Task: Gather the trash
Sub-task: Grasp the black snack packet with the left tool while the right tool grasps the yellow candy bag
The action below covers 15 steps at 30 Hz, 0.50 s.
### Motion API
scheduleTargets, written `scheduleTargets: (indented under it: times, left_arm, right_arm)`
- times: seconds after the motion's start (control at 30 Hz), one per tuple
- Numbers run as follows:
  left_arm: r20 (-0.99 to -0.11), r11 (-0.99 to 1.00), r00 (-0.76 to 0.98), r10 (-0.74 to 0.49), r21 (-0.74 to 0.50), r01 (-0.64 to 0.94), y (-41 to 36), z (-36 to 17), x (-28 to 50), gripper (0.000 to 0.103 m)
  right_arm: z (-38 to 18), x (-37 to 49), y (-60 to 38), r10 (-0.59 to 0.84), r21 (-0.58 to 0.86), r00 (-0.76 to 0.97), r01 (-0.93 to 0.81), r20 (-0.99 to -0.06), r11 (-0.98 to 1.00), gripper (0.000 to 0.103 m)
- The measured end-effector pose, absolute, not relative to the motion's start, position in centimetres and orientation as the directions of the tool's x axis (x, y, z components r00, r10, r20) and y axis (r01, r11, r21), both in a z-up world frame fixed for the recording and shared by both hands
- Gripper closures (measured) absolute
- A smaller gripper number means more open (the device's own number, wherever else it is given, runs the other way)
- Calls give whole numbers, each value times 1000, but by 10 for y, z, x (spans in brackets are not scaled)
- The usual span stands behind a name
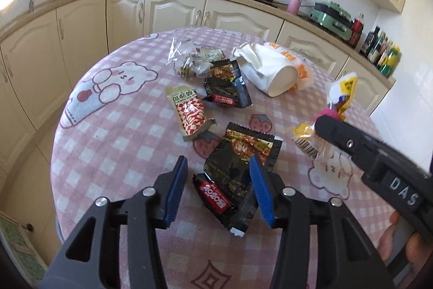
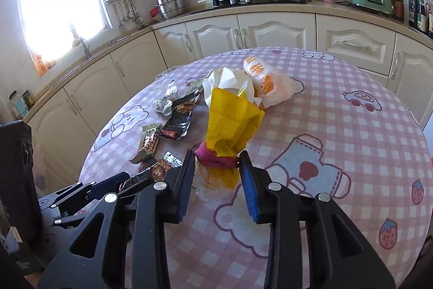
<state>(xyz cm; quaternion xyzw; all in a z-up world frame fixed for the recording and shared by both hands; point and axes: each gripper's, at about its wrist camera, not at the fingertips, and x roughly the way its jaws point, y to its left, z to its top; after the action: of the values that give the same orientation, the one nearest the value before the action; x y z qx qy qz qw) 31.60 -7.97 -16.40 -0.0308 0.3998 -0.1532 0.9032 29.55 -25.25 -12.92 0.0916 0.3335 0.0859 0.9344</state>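
Wrappers lie on a round table with a pink checked cloth (image 1: 113, 142). My left gripper (image 1: 217, 178) is open, its blue pads on either side of a black snack wrapper (image 1: 238, 175) lying on the cloth. My right gripper (image 2: 217, 171) has its jaws around the pink and yellow wrapper (image 2: 230, 126), which stands up between the pads; the pads touch its pink twisted end. That wrapper also shows in the left wrist view (image 1: 339, 96), at the tip of the right gripper (image 1: 319, 123).
A second black wrapper (image 1: 227, 85), a red-and-white wrapper (image 1: 189, 110), crumpled clear wrappers (image 1: 189, 58), a tipped white paper cup (image 1: 270, 72) and an orange-printed bag (image 2: 268, 85) lie farther back. Cabinets and a counter with a stove ring the table.
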Motion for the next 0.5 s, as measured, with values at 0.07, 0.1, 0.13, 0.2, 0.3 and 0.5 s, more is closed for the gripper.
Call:
scheduleTargets:
  times: [0.07,0.1,0.13,0.2,0.3,0.5]
  left_arm:
    - [-718,954,637,-280,-132,271,-87,-164,313,74]
    - [-718,953,637,-279,-126,275,-89,-165,313,75]
    - [-717,951,637,-282,-123,282,-90,-165,312,80]
    - [-711,944,632,-309,-148,295,-88,-164,312,87]
    - [-691,936,638,-341,-187,298,-82,-164,309,90]
    - [-609,915,683,-403,-265,304,-57,-142,289,93]
  right_arm:
    - [-128,295,-251,224,227,763,-103,-607,968,71]
    - [-129,295,-250,223,225,762,-104,-608,969,71]
    - [-129,295,-249,223,224,762,-105,-608,969,71]
    - [-129,294,-247,226,222,760,-110,-609,969,71]
    - [-128,292,-244,228,217,761,-116,-608,969,71]
    - [-117,280,-231,239,203,771,-145,-590,968,71]
